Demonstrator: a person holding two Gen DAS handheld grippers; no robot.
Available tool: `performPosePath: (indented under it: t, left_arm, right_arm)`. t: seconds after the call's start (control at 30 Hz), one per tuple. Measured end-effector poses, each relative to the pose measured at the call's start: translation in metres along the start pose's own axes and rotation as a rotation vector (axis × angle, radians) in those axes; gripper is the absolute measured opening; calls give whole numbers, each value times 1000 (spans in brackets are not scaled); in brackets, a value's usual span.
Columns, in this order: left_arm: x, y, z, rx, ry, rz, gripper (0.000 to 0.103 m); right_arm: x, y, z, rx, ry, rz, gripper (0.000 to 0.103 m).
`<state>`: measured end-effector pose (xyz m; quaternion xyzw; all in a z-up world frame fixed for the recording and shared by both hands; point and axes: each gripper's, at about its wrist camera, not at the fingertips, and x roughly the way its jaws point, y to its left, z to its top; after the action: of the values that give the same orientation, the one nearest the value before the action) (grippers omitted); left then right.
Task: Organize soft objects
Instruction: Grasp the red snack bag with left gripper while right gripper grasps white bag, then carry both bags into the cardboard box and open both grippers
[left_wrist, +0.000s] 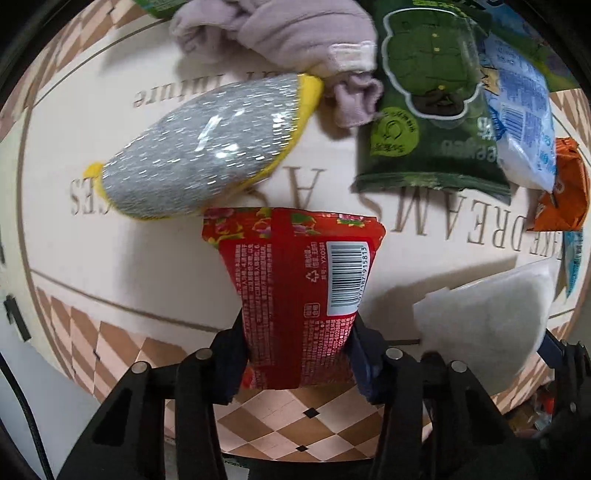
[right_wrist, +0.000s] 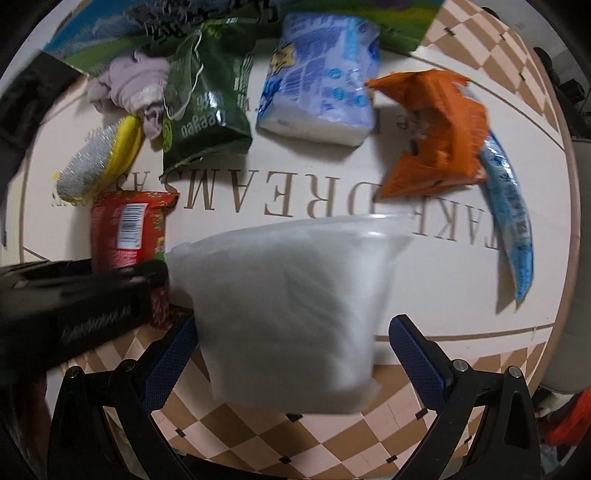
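Left gripper: jaws pinching the lower end of a red printed packet with a white barcode label, the packet standing up between the fingers over the near edge of the tabletop, a cream surface with brown lettering and a checkered border. Right gripper: jaws spread wide, blue ribbed pads on either side of a frosted white zip pouch; left pad seems to touch the pouch edge, right pad stands apart from it; whether the pouch rests on the tabletop or hangs, cannot tell. Pouch blurred. The two grippers sit side by side, red packet just left of the pouch in the right wrist view. Farther back, left to right: silver-and-yellow scrubbing sponge lying tilted; crumpled lilac cloth touching the sponge's yellow end; dark green snack bag partly over the cloth; blue-and-white tissue pack beside the green bag; torn orange wrapper; long blue-and-white sachet curving out from under the orange wrapper toward the tabletop's right edge.
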<state>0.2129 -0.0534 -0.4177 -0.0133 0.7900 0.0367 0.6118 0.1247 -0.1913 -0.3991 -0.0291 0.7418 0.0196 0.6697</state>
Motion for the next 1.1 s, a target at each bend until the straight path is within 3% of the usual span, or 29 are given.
performPosePath:
  t: [0.03, 0.1, 0.13, 0.2, 0.3, 0.47, 0.57, 0.63, 0.73, 0.8, 0.9, 0.97, 1.1]
  left_arm:
    - [0, 3, -7, -14, -2, 3, 43]
    - [8, -1, -10, -35, -12, 17, 43]
    - [6, 0, -15, -47, -20, 21, 43]
    - [-2, 1, -29, -66, -36, 15, 43]
    - [-23, -1, -54, -90, -82, -31, 43]
    - [-94, -12, -71, -74, -205, -125, 43]
    - [-162, -12, -49, -19, -291, -187, 43]
    - [-214, 0, -14, 18, -325, -220, 43]
    - [-249, -1, 24, 64, -357, -242, 43]
    - [-266, 6, 66, 76, -357, -235, 43]
    - [-256, 8, 125, 57, -299, -255, 43]
    - [-250, 9, 167, 58, -245, -290, 43]
    - [-213, 1, 231, 55, -159, -289, 43]
  right_arm:
    - [7, 5, 2, -4, 15, -12, 103]
    - [19, 3, 0, 17, 58, 5, 88]
    - [24, 3, -3, 18, 72, 17, 87]
    - [22, 4, -10, -1, 49, 16, 79]
    - [14, 1, -23, -13, 47, 48, 74]
    - [-39, -13, -38, -32, -23, 131, 74]
    - [-89, -23, -31, -29, -89, 182, 74]
    - [-128, -31, -16, -19, -142, 215, 74]
    - [-183, -42, 27, 7, -209, 267, 74]
    - [-208, -43, 60, 19, -244, 277, 74]
    - [-213, -40, 126, 53, -280, 237, 74]
    - [-199, -38, 178, 70, -258, 230, 74]
    - [-166, -22, 254, 58, -219, 166, 74]
